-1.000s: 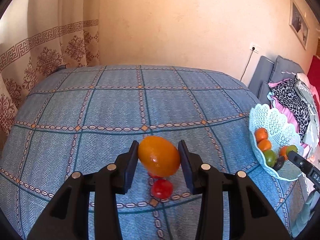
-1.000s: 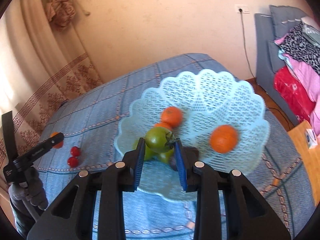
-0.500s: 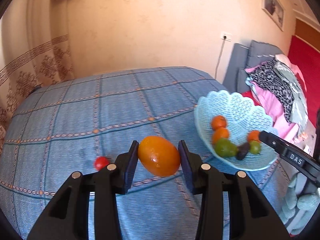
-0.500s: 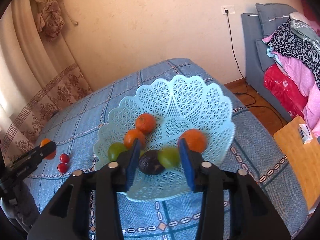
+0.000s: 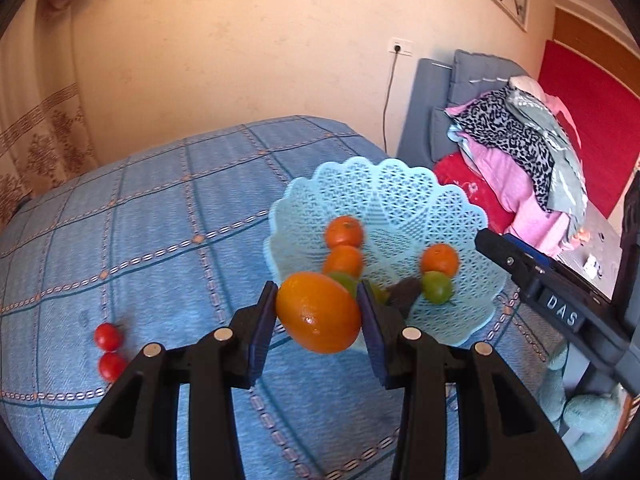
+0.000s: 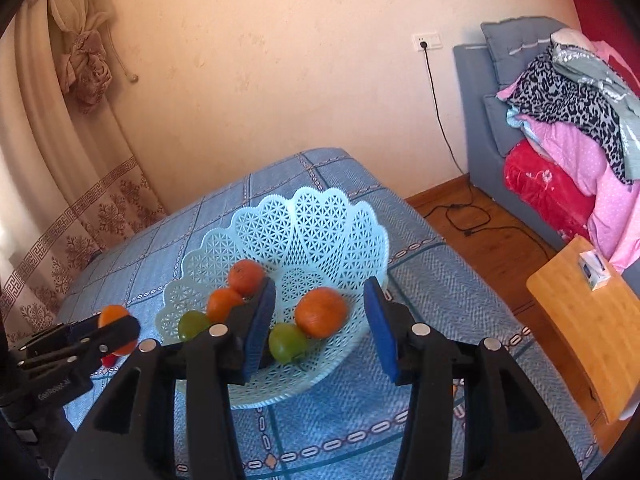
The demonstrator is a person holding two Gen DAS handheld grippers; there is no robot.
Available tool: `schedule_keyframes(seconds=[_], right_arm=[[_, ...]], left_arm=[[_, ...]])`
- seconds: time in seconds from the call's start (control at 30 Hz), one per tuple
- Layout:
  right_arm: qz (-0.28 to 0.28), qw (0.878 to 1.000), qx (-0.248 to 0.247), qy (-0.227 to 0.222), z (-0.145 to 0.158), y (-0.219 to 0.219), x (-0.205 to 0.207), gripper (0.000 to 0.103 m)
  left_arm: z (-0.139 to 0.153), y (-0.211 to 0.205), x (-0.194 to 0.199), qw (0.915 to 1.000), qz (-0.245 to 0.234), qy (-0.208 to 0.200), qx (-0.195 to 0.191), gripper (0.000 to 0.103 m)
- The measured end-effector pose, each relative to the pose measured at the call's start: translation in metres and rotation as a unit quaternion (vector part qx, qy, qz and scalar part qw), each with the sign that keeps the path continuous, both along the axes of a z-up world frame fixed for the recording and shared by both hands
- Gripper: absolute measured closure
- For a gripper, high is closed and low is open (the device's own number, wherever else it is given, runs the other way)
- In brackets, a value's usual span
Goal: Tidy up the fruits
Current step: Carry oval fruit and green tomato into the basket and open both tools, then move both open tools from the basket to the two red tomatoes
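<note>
left gripper (image 5: 318,314) clenched on a large orange (image 5: 318,312), held above the blue checked tablecloth (image 5: 160,248) just short of the pale blue lattice basket (image 5: 400,188). right gripper (image 6: 320,320) released, jaws apart with nothing between the pads, over the basket's near rim. in the basket: three mandarins, two green fruits, one dark fruit partly hidden. two cherry tomatoes (image 5: 109,350) lie touching on the cloth, well apart from the basket, to its left.
</note>
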State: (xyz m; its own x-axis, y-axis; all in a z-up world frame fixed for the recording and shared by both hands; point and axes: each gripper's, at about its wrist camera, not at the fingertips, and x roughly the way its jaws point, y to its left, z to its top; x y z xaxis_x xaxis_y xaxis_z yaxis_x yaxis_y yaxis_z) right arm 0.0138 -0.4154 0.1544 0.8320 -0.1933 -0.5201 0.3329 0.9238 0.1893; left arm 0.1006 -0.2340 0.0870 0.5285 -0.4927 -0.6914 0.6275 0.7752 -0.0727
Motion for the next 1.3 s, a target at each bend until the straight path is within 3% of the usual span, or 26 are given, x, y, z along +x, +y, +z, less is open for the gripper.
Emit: schedule_keyframes(seconds=[0.17,0.53,0.57,0.6,0.67,0.87,1.0,1.3], right_arm=[[-0.006,1.0,-0.024,-0.014,0.006,0.001,-0.006,0.055],[-0.044,0.998,-0.02,-0.029,0.01,-0.016,-0.013,0.055],[-0.047,0.998,-0.02,-0.028,0.01,-0.017,-0.013,0.055],[-0.048,0.998,-0.02,-0.028,0.01,-0.017,-0.012,0.055],[-0.051,0.998,-0.018,-0.028,0.009,-0.018,-0.013,0.055],[-0.049,0.998,-0.015,-0.025,0.007,-0.019,-0.012,0.055],[-0.051,0.998,-0.019,-0.031,0.009,-0.017,-0.014,0.045],[-0.039,0.999,-0.013,-0.031,0.011,-0.013,-0.015,0.044]], left_arm=[[0.002,-0.024,-0.005,0.9998,-0.016,-0.007,0.004,0.062],[0.0,-0.058,-0.003,0.9991,-0.04,-0.011,0.005,0.062],[-0.001,-0.059,-0.002,0.9992,-0.04,-0.007,0.004,0.058],[0.0,-0.059,0.0,0.9992,-0.041,-0.003,0.0,0.046],[0.003,-0.054,0.0,0.9993,-0.032,-0.011,-0.013,0.033],[0.01,-0.04,0.005,0.9993,-0.014,-0.01,-0.032,0.022],[0.014,-0.029,0.011,0.9992,0.004,-0.009,-0.038,0.015],[0.017,0.004,0.025,0.9975,0.052,-0.001,-0.049,0.012]])
